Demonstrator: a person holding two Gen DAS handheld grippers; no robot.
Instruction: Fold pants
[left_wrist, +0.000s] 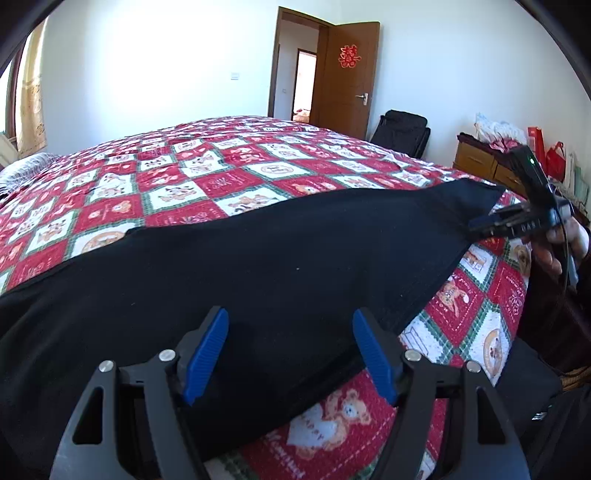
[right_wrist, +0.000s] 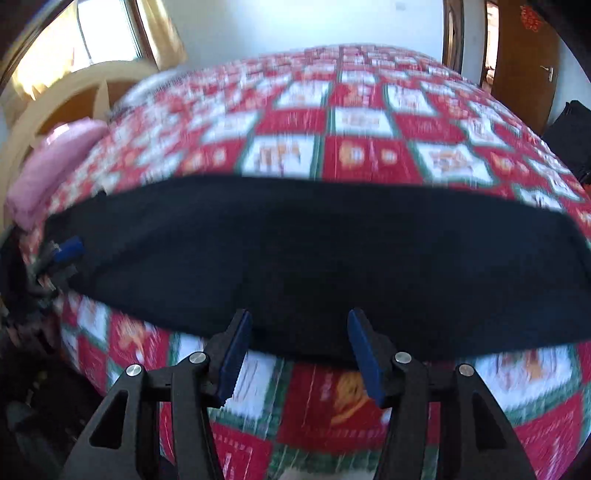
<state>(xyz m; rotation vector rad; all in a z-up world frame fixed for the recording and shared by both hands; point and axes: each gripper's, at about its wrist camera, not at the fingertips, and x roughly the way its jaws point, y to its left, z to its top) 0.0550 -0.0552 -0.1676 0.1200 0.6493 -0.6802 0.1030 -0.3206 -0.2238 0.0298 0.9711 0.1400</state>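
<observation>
Item: black pants, laid flat in a long band across the near side of a bed, on a red, white and green patchwork quilt. One end reaches toward the bed's right corner in the left wrist view; the rest runs off to the left. The surface looks smooth, with no obvious bunching.

Left hand-held gripper: released, blue pads standing well apart over the near edge of the pants, nothing pinched between them.

Right hand-held gripper: also released, jaws parted above the near hem, cloth in front of the pads but not pressed by them. Its view is motion-blurred. From the left wrist view it sits at the far right end of the pants, held by a hand.

Other contents: pink pillow at the headboard end; open brown door; black bag against the wall; wooden drawers.

Handling note (judgement): the step in hand appears to be taking hold of the garment for a fold. Each hand-held gripper should bite every layer at the near edge, both at matching depth, avoiding the quilt underneath. Lift evenly, keep the cloth taut between the two grips, and carry one end over to meet the other so the edges align.
</observation>
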